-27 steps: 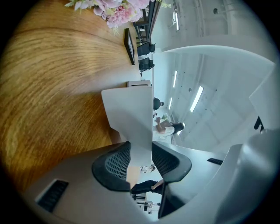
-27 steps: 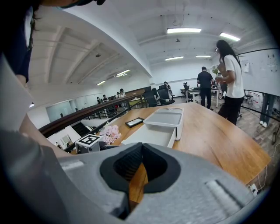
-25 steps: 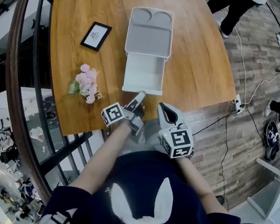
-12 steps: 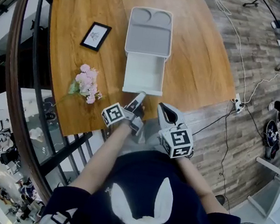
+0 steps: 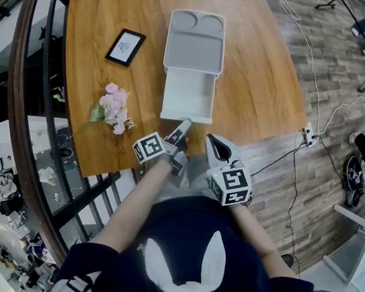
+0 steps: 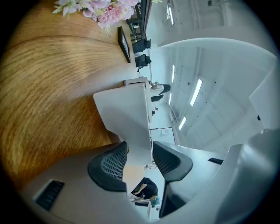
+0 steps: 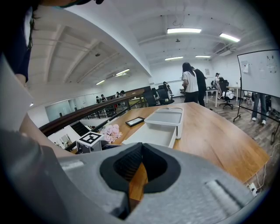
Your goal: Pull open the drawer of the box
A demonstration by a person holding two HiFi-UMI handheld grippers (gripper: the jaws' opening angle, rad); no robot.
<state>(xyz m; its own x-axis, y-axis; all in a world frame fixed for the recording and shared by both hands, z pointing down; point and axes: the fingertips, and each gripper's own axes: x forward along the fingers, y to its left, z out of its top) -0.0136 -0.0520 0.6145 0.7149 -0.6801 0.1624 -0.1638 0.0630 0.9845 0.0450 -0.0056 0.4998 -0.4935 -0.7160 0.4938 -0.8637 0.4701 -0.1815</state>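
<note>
By the table (image 5: 266,86) edge, left tongs (image 5: 183,124) are opening around the drawer (image 5: 189,95) front; right tongs (image 5: 211,140) closed.

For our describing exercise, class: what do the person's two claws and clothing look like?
The left claw and right claw are grey, with black ribbed pads. Each carries a white cube with black square markers. Navy top, white knot.

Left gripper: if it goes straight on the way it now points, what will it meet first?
Probably the front panel of the open drawer, right ahead of the left gripper. Its fingers are opening, and the panel's edge seems to stand at their tips.
</note>
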